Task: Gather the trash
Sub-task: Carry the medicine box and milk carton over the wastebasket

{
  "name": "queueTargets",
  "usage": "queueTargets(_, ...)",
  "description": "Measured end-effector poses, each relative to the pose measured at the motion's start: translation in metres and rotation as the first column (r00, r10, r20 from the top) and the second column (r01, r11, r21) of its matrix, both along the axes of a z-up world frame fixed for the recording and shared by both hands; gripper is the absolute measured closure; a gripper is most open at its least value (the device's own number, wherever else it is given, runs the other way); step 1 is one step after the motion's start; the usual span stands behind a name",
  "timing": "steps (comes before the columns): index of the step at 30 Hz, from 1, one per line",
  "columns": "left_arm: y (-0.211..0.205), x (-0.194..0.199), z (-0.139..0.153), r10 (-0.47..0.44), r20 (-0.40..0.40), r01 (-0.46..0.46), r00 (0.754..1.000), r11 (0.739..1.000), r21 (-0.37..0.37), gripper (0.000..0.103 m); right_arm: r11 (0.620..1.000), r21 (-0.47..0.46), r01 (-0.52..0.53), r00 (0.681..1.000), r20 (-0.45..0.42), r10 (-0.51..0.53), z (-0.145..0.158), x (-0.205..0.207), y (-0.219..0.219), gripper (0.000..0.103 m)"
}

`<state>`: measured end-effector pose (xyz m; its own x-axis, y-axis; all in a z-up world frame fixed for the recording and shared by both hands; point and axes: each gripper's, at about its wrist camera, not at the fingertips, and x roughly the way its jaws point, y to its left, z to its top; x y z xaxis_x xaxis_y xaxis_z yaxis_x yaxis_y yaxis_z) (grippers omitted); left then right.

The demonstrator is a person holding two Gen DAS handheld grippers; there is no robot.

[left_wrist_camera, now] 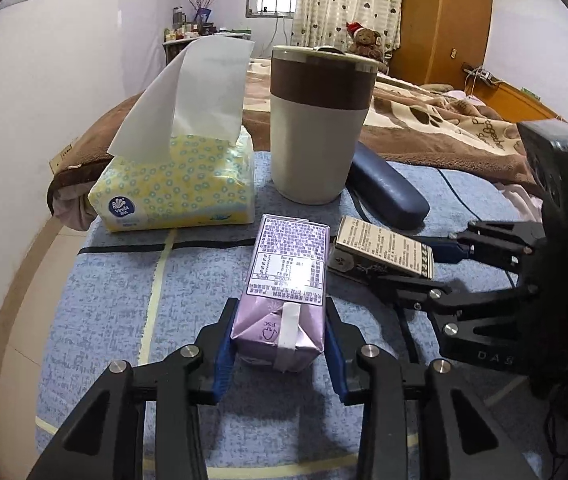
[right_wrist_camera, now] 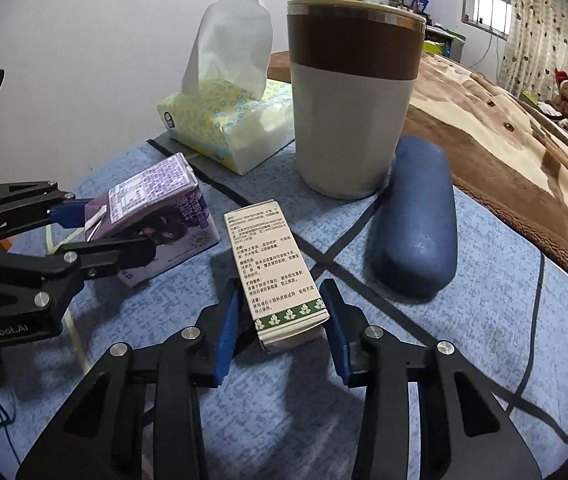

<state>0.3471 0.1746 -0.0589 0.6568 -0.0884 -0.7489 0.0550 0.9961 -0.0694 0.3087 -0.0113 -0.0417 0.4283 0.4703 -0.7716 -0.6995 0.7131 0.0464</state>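
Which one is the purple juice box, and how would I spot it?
Find the tall brown-and-grey cup on the blue mat. In front of it lies the purple carton, between the left gripper fingers. It is shiny purple; the box beside it is white with green leaves.

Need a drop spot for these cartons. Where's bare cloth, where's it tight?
Free: blue cloth left of the purple carton, in front of the tissue pack; also cloth right of the glasses case. Crowded: tumbler, case, white box and both grippers, left and right, cluster mid-table.
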Motion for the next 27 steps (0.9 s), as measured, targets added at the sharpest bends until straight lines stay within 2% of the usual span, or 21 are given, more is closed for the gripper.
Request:
queueTargets(3,-0.002,-0.006,0.002,0.007,0.006,-0.007,1.0,1.0,-0.001,0.064,1.0,-0.003,0.007,1.0,0.013,-0.007,0.004,-0.009,-0.005,0.066)
queueTargets(8,-0.012,-0.024,0.011,0.002,0.021,-0.002,1.0,1.0,0.0,0.064,0.998,0.041,0.042,0.999,0.028,-0.043,0.018,-0.024,-0.023,0.067)
queueTargets(17,-0.04,-0.068,0.045,-0.032,0.075,0.031,0.997,0.999,0.013,0.064,0.995,0.076,0.071,0.995,0.065,-0.076,0.042,-0.059,-0.046,0.068)
queueTargets(27,-0.078,-0.119,0.078,-0.087,0.132,0.087,0.987,0.996,0.008,0.064,0.977,0.151,0.152,0.982,0.089,-0.166,0.065,-0.101,-0.092,0.067)
